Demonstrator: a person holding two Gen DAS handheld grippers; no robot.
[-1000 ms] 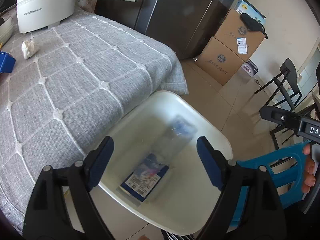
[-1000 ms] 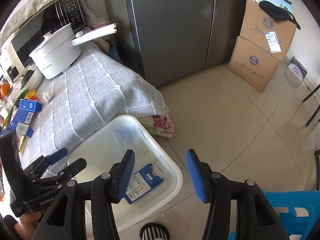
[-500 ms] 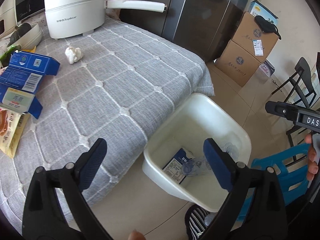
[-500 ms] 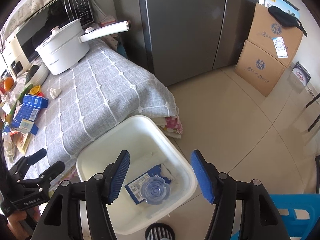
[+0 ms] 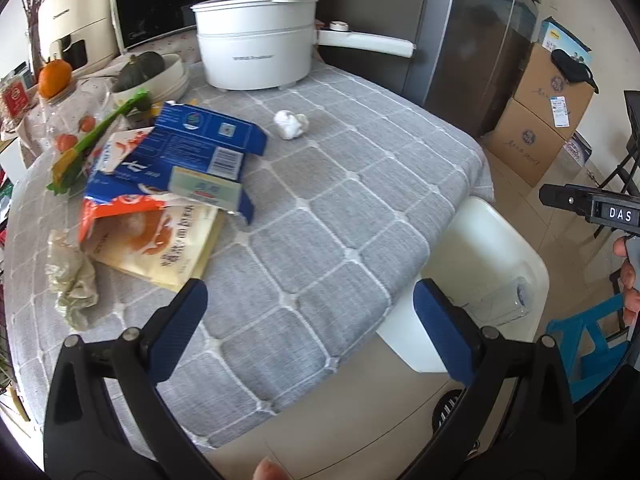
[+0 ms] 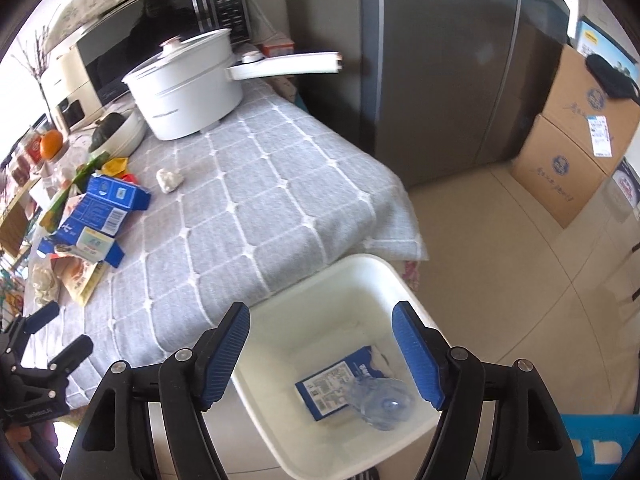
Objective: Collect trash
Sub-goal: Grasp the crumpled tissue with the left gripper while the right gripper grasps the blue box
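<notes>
We see one white tub [image 6: 352, 276], one blue carton [image 6: 332, 384] and one clear bottle [image 6: 380, 402] inside, one white pot [image 5: 256, 56], two brown boxes [image 6: 576, 136], one paper ball [image 5: 291, 123].

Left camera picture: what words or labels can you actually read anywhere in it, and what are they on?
"DAS" - white letters on the black bar of the right claw, at the right edge.
White pot: a small grey brand line, too blurred to read.
Blue cartons: print and a barcode, too small to read.
Orange snack bag: large characters, not legible.
Cardboard boxes: stamps and a shipping label, too small.
</notes>
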